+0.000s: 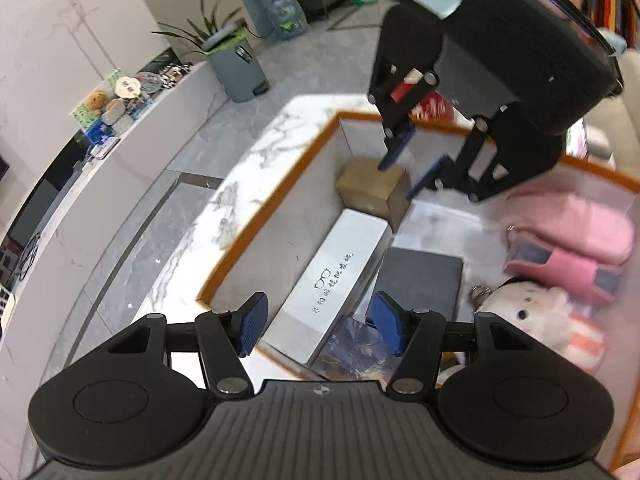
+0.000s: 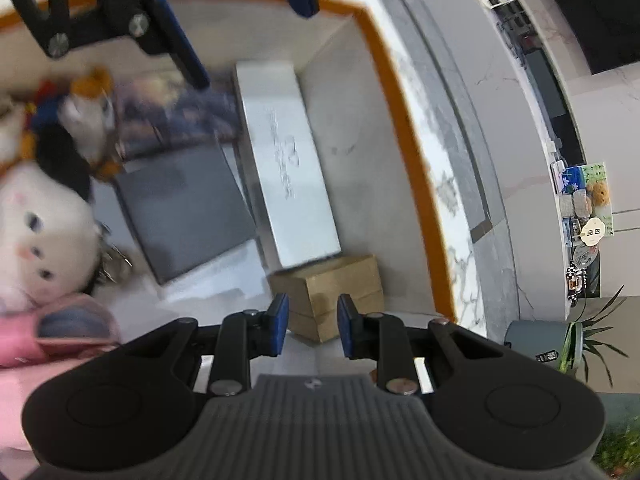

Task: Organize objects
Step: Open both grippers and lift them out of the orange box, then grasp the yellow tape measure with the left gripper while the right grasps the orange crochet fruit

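Observation:
A shallow tray with an orange rim (image 1: 276,204) (image 2: 404,128) holds a long white box (image 1: 332,280) (image 2: 288,168) along one wall. A small brown cardboard box (image 1: 372,192) (image 2: 340,284) sits in the corner at its end. My right gripper (image 1: 406,170) (image 2: 312,320) hovers just over the brown box. Its jaws stand a little apart with nothing pinched between them. My left gripper (image 1: 320,328) (image 2: 252,44) is open wide above the near end of the white box and holds nothing.
Also in the tray are a dark grey flat case (image 1: 420,280) (image 2: 184,212), a blue patterned booklet (image 1: 360,348), a white plush (image 1: 532,312) (image 2: 36,232) and a pink toy (image 1: 568,240). The tray rests on a marble table (image 1: 240,184). A grey bin (image 1: 236,64) stands on the floor.

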`<state>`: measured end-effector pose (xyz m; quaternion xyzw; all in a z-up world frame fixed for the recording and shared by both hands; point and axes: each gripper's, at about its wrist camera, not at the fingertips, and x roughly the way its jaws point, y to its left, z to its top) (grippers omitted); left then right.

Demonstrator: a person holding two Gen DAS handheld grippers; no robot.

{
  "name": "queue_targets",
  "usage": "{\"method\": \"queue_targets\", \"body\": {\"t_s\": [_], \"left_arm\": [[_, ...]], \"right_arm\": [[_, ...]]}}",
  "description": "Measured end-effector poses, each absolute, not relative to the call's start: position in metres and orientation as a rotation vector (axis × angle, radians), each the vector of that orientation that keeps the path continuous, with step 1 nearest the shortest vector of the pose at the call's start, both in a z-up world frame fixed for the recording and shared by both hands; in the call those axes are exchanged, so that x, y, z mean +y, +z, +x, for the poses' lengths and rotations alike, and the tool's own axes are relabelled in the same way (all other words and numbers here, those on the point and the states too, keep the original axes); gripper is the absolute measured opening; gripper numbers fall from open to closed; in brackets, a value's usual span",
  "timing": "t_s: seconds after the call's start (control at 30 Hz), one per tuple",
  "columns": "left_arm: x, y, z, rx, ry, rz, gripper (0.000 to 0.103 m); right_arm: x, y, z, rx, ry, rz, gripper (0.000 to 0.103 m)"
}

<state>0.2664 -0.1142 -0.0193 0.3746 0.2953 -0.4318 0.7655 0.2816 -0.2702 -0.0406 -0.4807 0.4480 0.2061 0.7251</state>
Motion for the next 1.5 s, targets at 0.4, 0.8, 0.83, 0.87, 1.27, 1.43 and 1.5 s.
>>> {"method": "queue_targets", "body": {"t_s": [0.4, 0.8, 0.83, 0.87, 1.27, 1.43, 1.5], "left_arm": [[-0.031, 0.022, 0.243, 0.704, -0.837, 0.724, 0.069], [0.033, -0.022, 0.246, 0.854, -0.769, 0.71, 0.069], [0.036, -0.028, 0.248, 0.865, -0.767, 0.701, 0.069], [0.039, -0.033, 0.251, 0.881, -0.77, 0.691, 0.069], [0.048, -0.074, 0.277, 0.935, -0.81, 0.595, 0.075], [0.05, -0.088, 0.286, 0.946, -0.802, 0.567, 0.075], [0.053, -0.092, 0.289, 0.957, -0.801, 0.545, 0.075]], "right_arm": [[-0.222, 0.045, 0.25, 0.788, 0.602, -0.707, 0.027], [-0.114, 0.025, 0.243, 0.878, 0.819, -0.854, 0.049], [-0.106, 0.02, 0.242, 0.91, 0.837, -0.879, 0.049], [-0.1, 0.012, 0.243, 0.937, 0.853, -0.902, 0.049], [-0.068, -0.057, 0.276, 1.188, 0.834, -1.079, 0.049], [-0.067, -0.076, 0.286, 1.249, 0.823, -1.1, 0.049], [-0.067, -0.08, 0.287, 1.259, 0.827, -1.097, 0.05]]}}
